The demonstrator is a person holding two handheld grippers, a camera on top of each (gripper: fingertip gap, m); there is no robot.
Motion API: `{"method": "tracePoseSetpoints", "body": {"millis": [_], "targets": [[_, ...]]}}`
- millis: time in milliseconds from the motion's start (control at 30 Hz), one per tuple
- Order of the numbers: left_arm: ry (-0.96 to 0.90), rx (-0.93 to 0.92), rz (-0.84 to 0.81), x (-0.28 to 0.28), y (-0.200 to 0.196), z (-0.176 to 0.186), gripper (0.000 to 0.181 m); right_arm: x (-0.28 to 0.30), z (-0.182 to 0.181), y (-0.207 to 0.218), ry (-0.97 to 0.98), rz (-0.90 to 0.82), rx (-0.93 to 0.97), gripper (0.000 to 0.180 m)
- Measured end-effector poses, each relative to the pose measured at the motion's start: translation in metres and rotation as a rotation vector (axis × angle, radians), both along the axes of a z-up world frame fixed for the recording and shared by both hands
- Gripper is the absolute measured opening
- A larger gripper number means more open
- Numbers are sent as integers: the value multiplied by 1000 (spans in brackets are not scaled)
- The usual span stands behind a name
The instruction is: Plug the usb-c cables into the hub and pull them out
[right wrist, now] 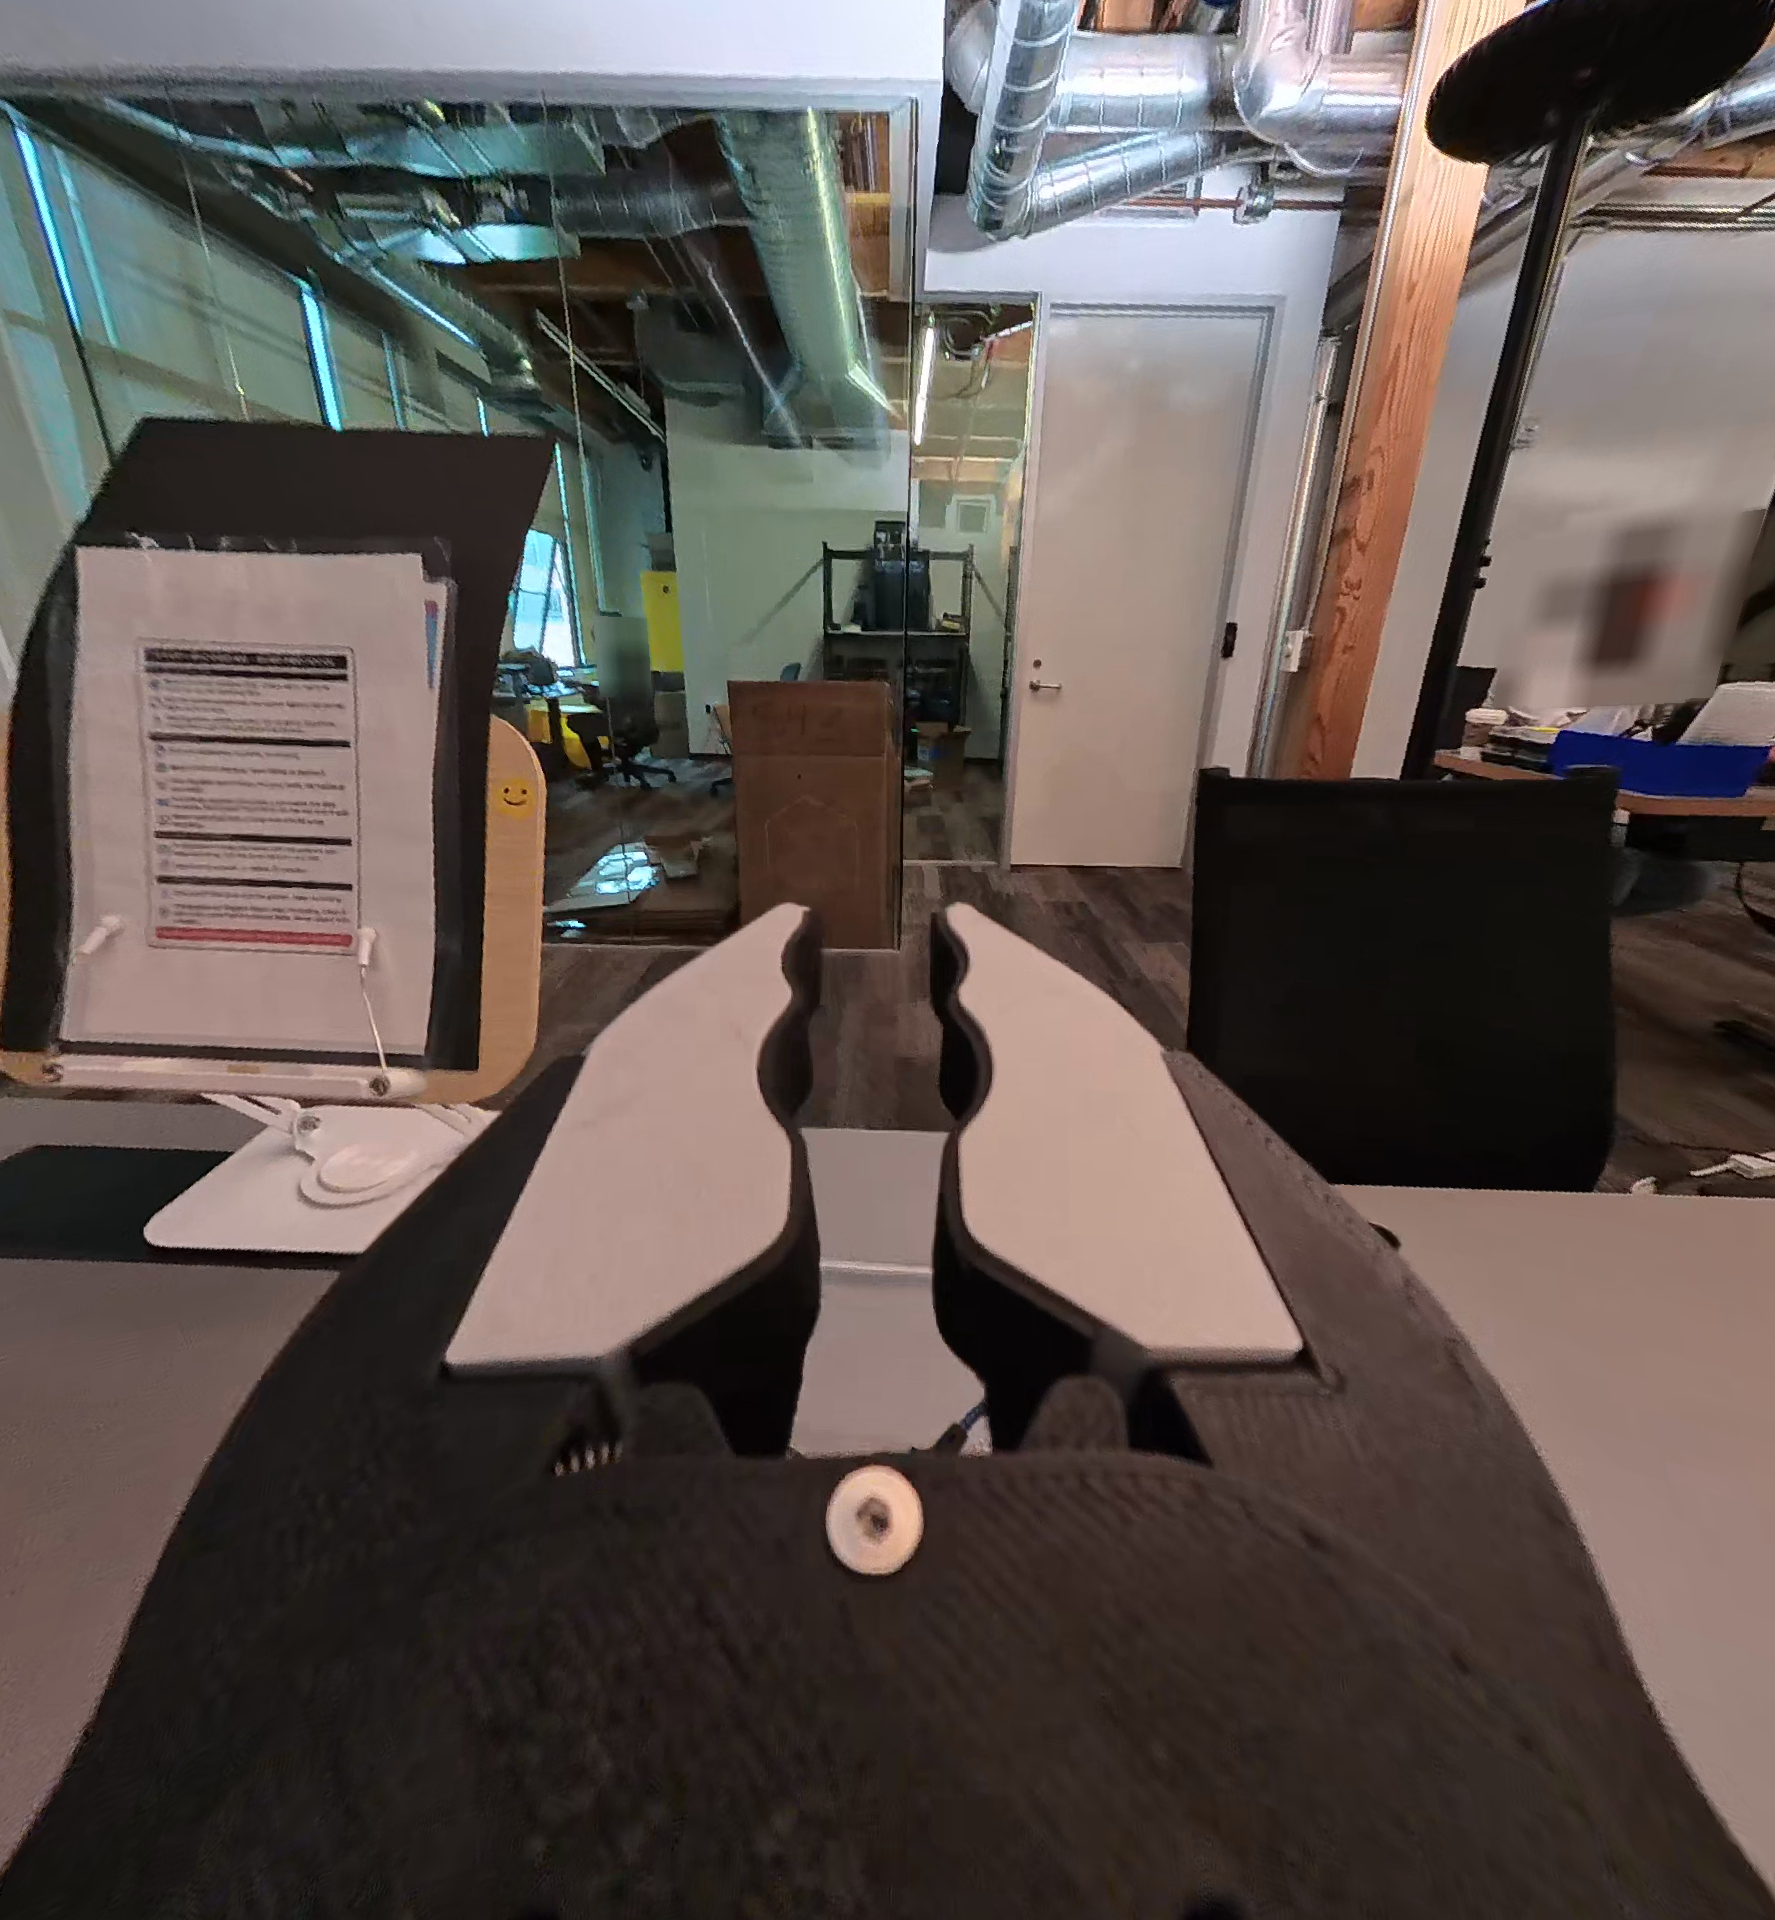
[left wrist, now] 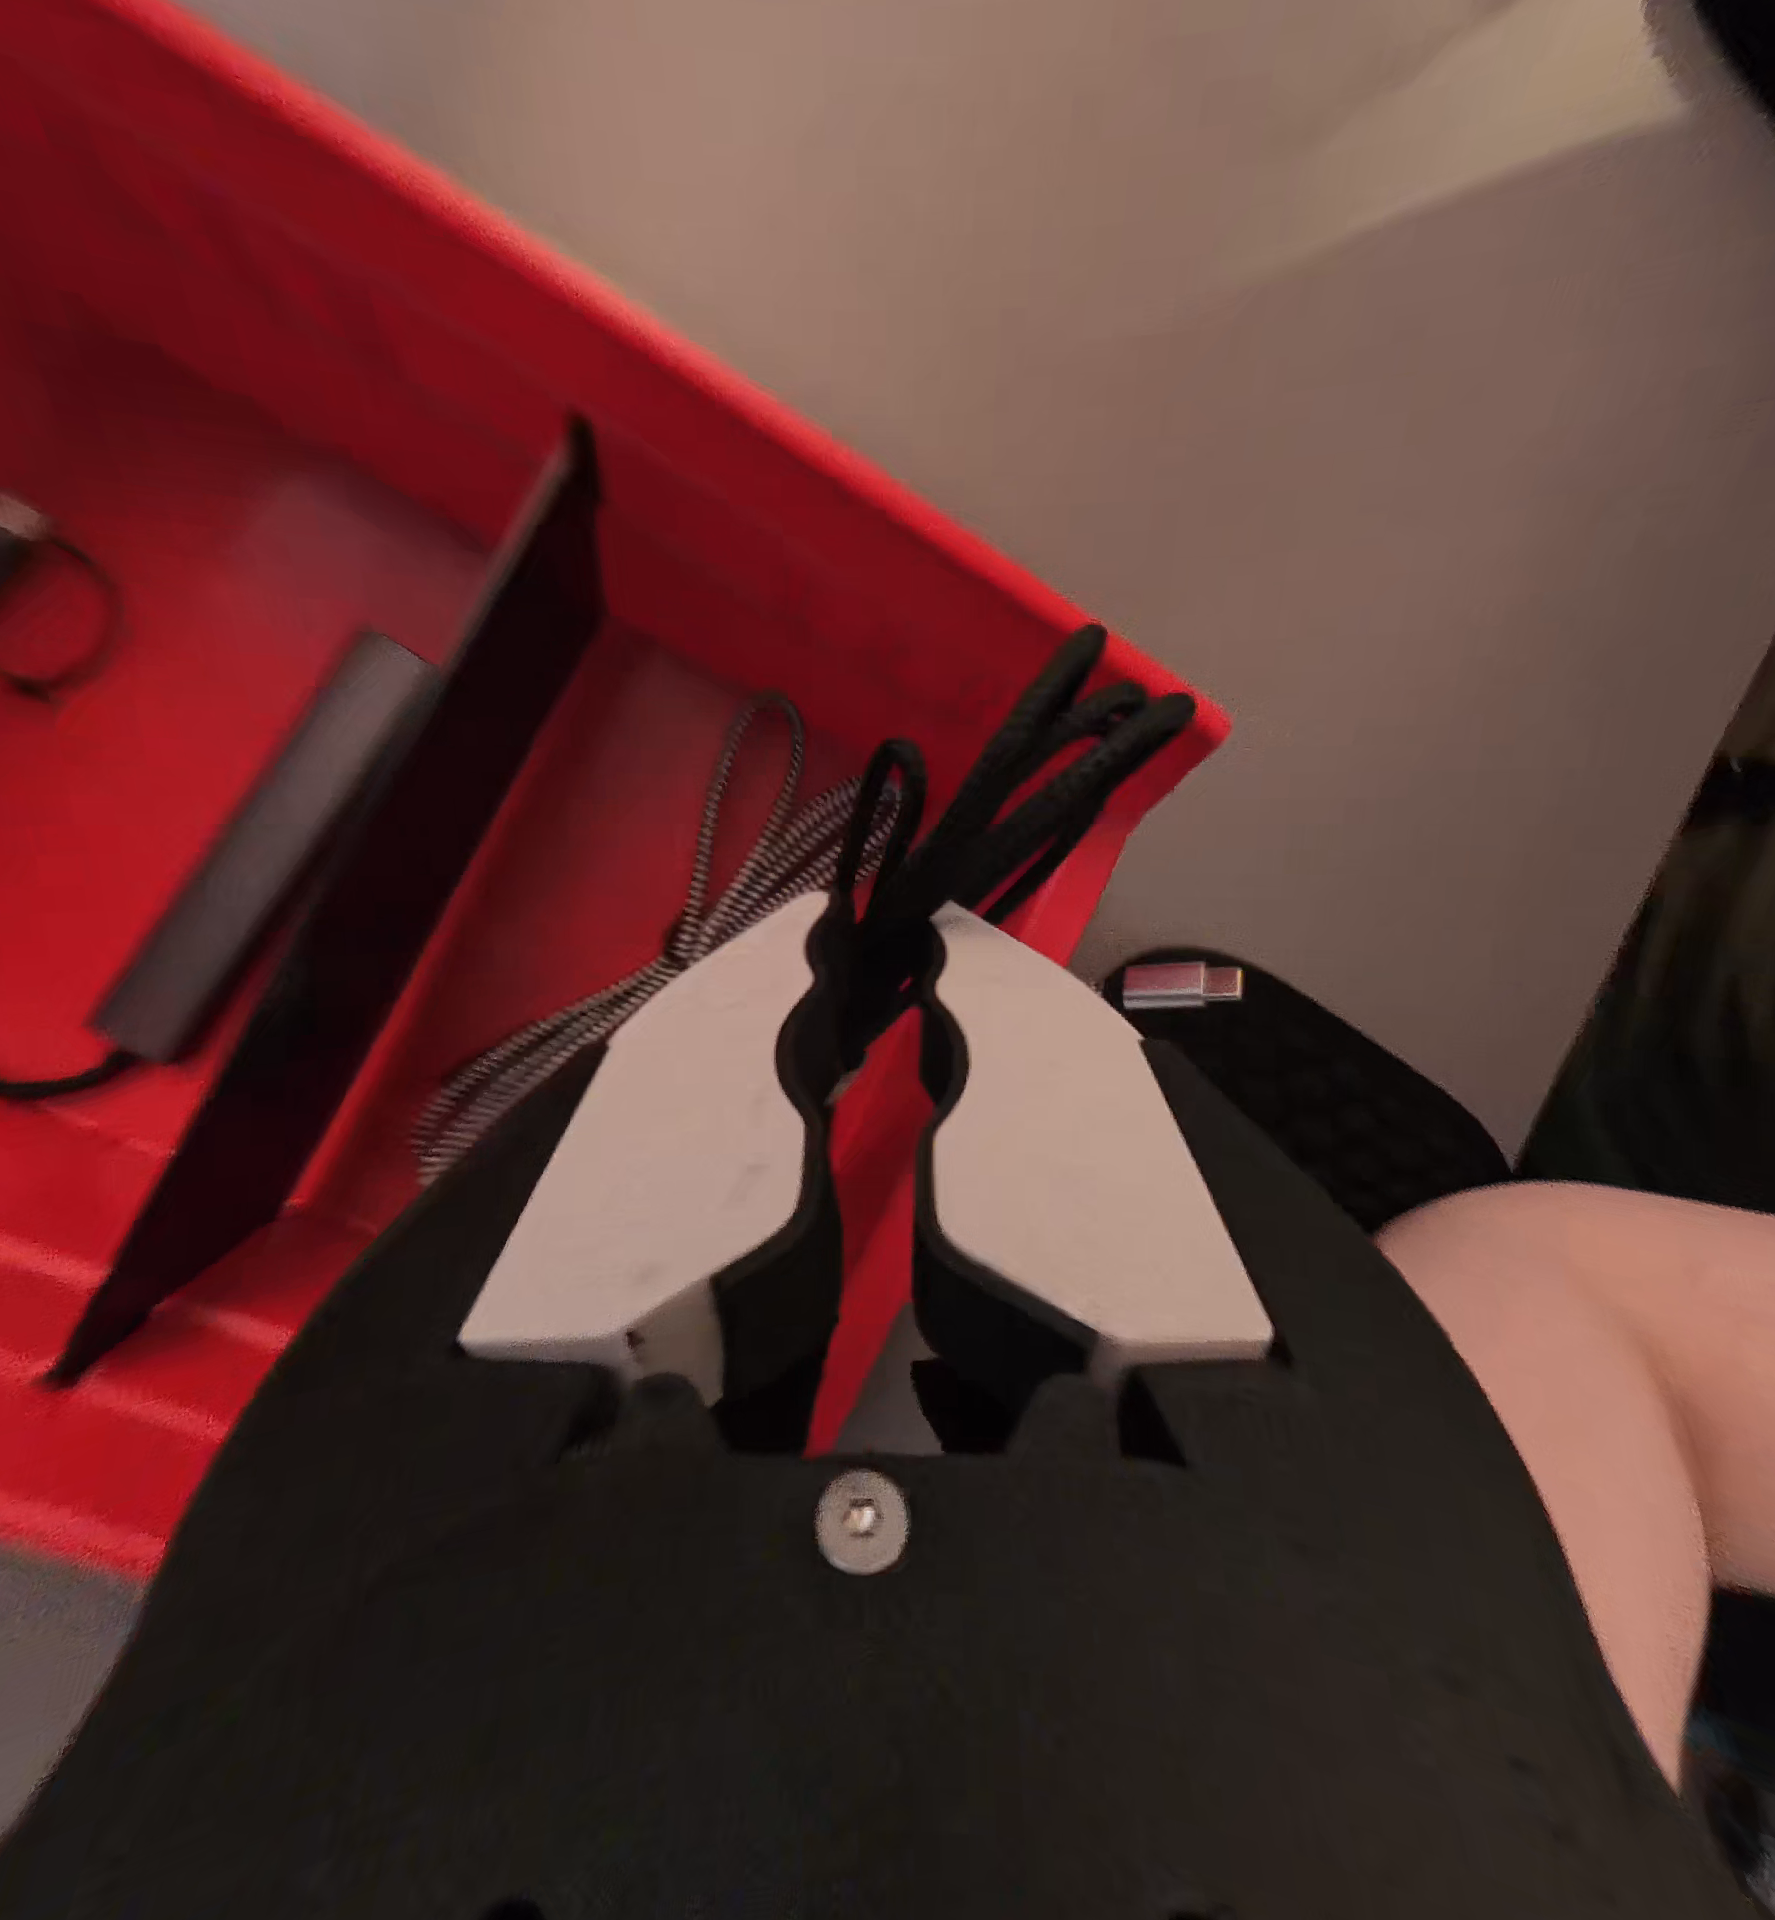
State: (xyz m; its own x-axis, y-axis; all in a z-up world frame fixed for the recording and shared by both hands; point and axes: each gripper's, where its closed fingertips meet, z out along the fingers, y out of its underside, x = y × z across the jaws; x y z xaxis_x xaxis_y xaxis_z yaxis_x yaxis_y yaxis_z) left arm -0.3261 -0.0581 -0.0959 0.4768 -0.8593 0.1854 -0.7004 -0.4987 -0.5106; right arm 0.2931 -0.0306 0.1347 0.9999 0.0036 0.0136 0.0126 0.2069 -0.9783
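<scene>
No cable plugged yet: left gripper clamps black cable; hub untouched; right gripper fingers apart, empty.

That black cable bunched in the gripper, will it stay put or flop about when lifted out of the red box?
Probably floppy: the black cable droops in loose loops above the left gripper. Its braided-looking surface likely resists slipping. The metal plug dangles free beside the red box, so it may swing.

A document stand on the grey desk — black chair behind, white door beyond.
</scene>
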Motion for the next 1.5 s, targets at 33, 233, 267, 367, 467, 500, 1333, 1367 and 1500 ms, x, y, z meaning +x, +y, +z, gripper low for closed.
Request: {"method": "tracePoseSetpoints", "body": {"millis": [33, 233, 267, 367, 467, 500, 1333, 1367, 1500], "targets": [[-23, 64, 20, 1, 4, 14, 8, 0, 2, -2, 14, 12, 13, 19], [-231, 355, -43, 67, -10, 112, 4, -10, 12, -12, 52, 86, 60, 19], [-238, 405, -66, 86, -12, 123, 4, -12, 13, -12, 46, 87, 60, 19], [-232, 434, -96, 157, -18, 128, 4, -16, 12, -10, 18, 80, 49, 19], [-183, 301, -182, 228, -27, 87, 4, -18, 10, -7, -8, 72, 30, 19], [-167, 257, -214, 248, -29, 68, 4, -19, 8, -6, -15, 73, 21, 19], [25, 679, 225, 76, 126, 86, 45, -23, 2, 3, -71, 97, -9, 21], [111, 634, 259, 48, 139, 75, 44, -22, 1, 5, -68, 98, -14, 21], [410, 281, 324, -34, 165, 12, 41, -20, -5, 15, -88, 76, -43, 22]]}}
